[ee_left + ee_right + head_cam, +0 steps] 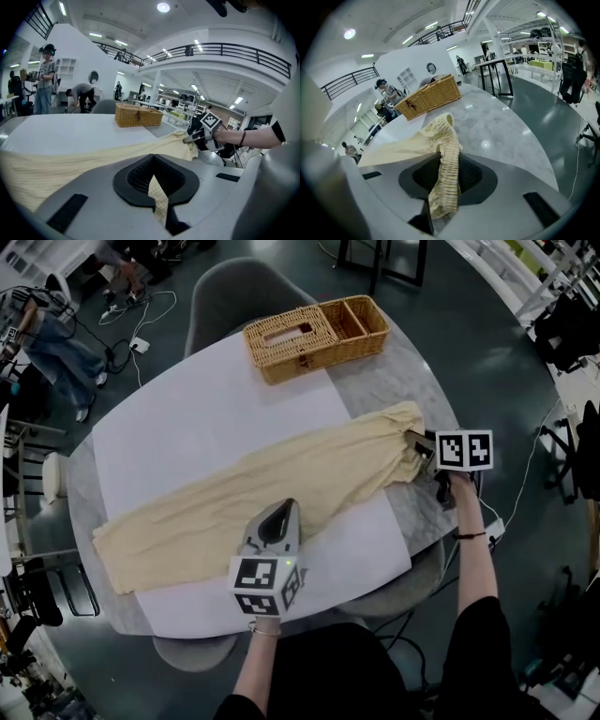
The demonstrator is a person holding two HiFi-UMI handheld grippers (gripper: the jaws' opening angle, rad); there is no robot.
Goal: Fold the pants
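Head view: the pale yellow cloth pants point(281, 486) lie stretched along the grey marble table point(412, 381), running from the left tongs point(278, 514) to the right tongs point(419, 443). A woven wicker basket point(314, 334) stands beyond both.

Left gripper view: the left tongs point(157, 190) are closed on a thin fold of the fabric.

Right gripper view: the right tongs point(443, 187) pinch the ribbed waistband, which is bunched upright between them.

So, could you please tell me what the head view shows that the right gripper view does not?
Only the head view shows the pants at full length, stretched across the white sheet, with the left gripper on their near edge at mid-length. Only the right gripper view shows the ribbed waistband pinched between the jaws of the right gripper. Both show the pants, the wicker basket and the marble table.
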